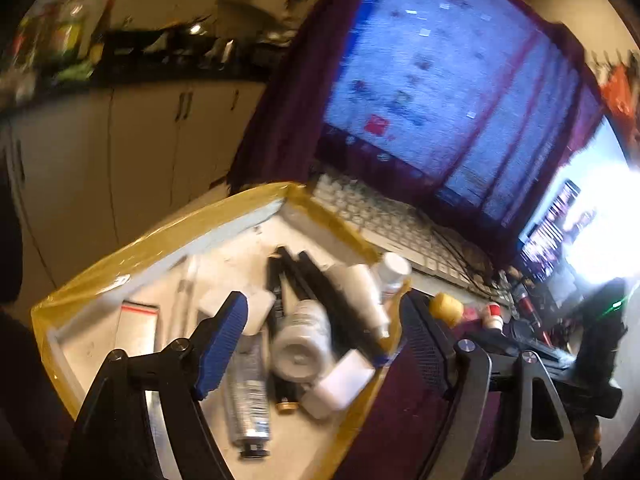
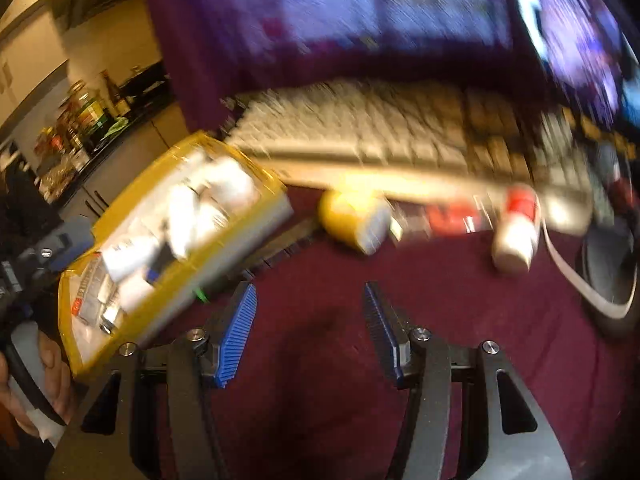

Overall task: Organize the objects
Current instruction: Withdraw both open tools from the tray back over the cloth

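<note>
While the yellow-rimmed box (image 1: 168,236) brims with tubes and bottles on the maroon cloth (image 2: 460,320), left gripper (image 1: 324,328) gapes empty above it, right gripper (image 2: 310,312) wide too, only its view catching yellow-capped bottle (image 2: 354,216) and hand (image 2: 44,380).

Right gripper (image 2: 310,332) jaws apart over maroon cloth (image 2: 440,280); yellow box (image 2: 208,276) at left

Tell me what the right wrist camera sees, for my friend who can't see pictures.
An open, empty claw hangs over a dark red cloth. To the left sits a yellow-edged box full of tubes; ahead lie a yellow-capped bottle, a red-banded bottle and a keyboard.
</note>
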A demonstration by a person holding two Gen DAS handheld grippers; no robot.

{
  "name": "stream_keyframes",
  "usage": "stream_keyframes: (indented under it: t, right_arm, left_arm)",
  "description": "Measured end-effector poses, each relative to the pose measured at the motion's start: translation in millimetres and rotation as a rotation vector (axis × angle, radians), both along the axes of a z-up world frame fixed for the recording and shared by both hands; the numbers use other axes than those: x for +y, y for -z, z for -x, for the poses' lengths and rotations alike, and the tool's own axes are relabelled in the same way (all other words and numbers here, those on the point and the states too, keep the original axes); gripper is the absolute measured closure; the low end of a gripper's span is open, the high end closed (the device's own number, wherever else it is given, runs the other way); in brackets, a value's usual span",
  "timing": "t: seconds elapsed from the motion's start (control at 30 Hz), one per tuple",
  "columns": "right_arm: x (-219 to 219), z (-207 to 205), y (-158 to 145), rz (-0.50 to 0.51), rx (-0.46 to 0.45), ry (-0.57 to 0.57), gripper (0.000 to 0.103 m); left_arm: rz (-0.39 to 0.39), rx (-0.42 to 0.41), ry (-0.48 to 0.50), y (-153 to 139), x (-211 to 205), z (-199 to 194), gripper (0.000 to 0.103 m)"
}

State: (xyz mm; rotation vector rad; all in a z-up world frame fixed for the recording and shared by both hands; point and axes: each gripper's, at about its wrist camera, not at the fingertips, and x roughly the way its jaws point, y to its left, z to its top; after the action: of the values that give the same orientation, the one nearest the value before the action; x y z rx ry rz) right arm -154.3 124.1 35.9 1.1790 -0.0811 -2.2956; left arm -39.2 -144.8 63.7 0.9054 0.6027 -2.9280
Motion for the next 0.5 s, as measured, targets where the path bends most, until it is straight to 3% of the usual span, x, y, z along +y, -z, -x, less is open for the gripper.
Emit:
stream_keyframes:
  t: [0.27,0.5]
  right_arm:
    - [53.8,7.4,17.9,0.037,-0.048,0.122,0.049]
    - [63.9,6.2,19.9,0.065,-0.043,0.128,0.049]
  left_arm:
    - [-0.023,-0.025,0.19,2.6,44.2,13.8,0.028]
    - [-0.007,-0.075,0.246,6.4,72.5,27.9,0.028]
